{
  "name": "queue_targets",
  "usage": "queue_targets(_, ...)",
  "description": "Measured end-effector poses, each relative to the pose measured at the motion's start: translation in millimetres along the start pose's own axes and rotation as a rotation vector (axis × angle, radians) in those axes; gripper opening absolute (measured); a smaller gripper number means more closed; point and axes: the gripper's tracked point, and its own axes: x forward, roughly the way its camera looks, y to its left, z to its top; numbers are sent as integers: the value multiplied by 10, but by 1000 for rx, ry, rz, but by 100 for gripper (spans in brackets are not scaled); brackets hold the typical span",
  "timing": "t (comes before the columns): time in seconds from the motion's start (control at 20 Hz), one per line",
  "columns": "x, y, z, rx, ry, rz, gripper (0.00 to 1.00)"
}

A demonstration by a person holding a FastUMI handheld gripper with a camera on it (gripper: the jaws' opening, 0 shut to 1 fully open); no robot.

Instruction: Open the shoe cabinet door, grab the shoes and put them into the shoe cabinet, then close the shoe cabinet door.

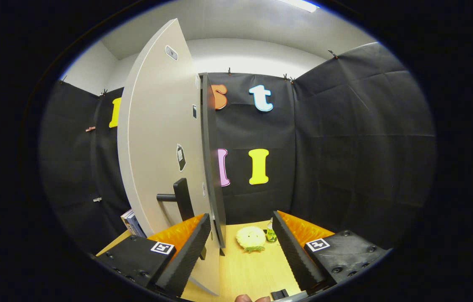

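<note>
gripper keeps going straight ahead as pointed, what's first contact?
Probably the pale round object on the table, ahead between the open gripper fingers. The door's edge sits just inside the left finger; depth is unclear.

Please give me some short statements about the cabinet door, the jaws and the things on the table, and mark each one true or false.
1. The cabinet door stands ajar, its edge toward the gripper. True.
2. The jaws are shut on the door handle. False: they stand open, holding nothing.
3. A pale round object lies on the table, beyond the jaws. True.
4. A small green bottle stands beside that round object. True.
5. The door has no handle. False: a dark handle sticks out from its face.
</note>
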Motion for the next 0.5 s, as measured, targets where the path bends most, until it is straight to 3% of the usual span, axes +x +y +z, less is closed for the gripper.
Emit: queue_targets(0.5,-102,1061,-110,-10,-24,-98,98)
